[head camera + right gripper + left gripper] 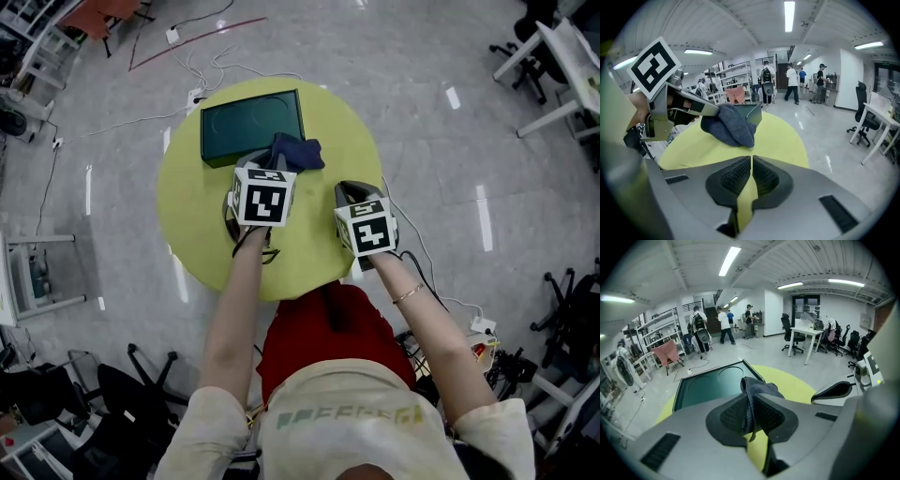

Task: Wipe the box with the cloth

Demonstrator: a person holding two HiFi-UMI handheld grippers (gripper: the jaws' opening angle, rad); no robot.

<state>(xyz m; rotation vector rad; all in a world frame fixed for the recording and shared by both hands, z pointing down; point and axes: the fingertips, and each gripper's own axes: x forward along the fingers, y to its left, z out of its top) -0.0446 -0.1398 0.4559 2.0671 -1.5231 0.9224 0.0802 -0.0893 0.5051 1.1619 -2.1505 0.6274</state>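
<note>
Head view, centre frame: a round yellow-green worktop (192,220). On its upper left part lies a flat, dark green rectangular box (248,122), with two ring outlines on its lid visible in the left gripper view.

Left tool (751,414): jaws clamped on a dark blue, bunched fabric cloth (757,387). The cloth is pinched between the ribbed pads and sits at the box's lower right corner in the head view. Contact with the box cannot be confirmed.

Right tool (751,176): jaws together, with nothing gripped and only worktop showing through the slit. It sits right of centre over the worktop, just beside the left tool.
</note>
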